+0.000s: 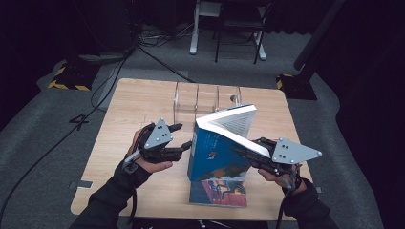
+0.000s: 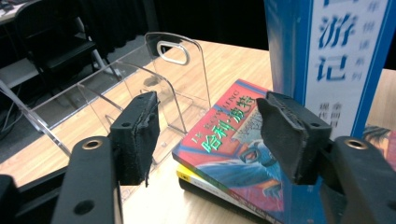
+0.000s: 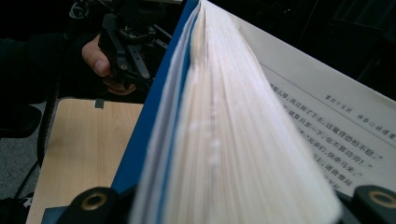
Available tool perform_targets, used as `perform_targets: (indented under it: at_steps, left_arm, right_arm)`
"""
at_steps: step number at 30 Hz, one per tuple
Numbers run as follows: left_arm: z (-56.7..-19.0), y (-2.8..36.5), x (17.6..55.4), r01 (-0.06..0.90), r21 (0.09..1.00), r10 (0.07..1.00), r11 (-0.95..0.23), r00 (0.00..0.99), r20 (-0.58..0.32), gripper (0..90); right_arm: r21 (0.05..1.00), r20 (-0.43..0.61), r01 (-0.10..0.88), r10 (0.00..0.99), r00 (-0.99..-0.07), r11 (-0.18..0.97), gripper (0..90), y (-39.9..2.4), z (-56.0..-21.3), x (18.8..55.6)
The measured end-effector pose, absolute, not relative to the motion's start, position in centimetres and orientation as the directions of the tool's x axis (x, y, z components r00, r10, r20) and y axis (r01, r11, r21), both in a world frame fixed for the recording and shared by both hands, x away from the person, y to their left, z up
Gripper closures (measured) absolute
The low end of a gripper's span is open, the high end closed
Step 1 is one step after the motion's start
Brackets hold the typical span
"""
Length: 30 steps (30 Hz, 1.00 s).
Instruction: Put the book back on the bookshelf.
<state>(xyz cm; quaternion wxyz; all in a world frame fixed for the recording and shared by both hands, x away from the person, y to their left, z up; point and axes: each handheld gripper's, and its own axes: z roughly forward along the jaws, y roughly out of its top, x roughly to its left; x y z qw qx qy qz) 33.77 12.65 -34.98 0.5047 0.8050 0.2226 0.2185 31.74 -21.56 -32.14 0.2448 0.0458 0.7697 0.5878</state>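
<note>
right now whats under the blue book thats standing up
The blue book stands on a stack of flat books; the top red-covered book shows, with two more edges beneath. Their covers are hidden.

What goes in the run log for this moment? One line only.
left claw: open, beside upright blue paperback book | right claw: shut on its pages | clear acrylic book rack: empty

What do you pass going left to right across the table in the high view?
Left gripper → blue book, standing upright → right gripper, clamped on the book's pages.
</note>
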Motion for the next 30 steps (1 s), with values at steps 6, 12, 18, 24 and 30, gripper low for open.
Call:
perform_targets:
  at_steps: [6,12,18,24,30]
  left_arm:
    - [-35.7,13.1,33.3,0.156,0.901,0.556,-0.404,0.824,0.107,35.1]
    - [-36.1,13.5,32.5,0.136,0.899,0.486,-0.417,0.869,0.094,34.8]
    - [-36.8,13.3,32.3,0.151,0.91,0.465,-0.387,0.884,0.052,34.7]
    - [-37.2,13.2,32.1,0.168,0.914,0.412,-0.37,0.911,-0.001,33.8]
    - [-37.8,11.7,31.8,0.165,0.901,0.37,-0.401,0.929,-0.005,34.0]
  right_arm:
    - [0.927,-0.323,-0.218,0.355,-0.877,0.304,74.8,-21.6,-32.2,31.5]
    - [0.927,-0.327,-0.224,0.353,-0.877,0.302,74.7,-21.6,-32.2,31.3]
    - [0.927,-0.324,-0.221,0.35,-0.879,0.304,74.7,-21.6,-32.2,31.1]
    - [0.925,-0.332,-0.23,0.345,-0.878,0.304,74.5,-21.6,-32.2,30.9]
    - [0.925,-0.333,-0.233,0.342,-0.879,0.301,74.4,-21.6,-32.2,30.8]
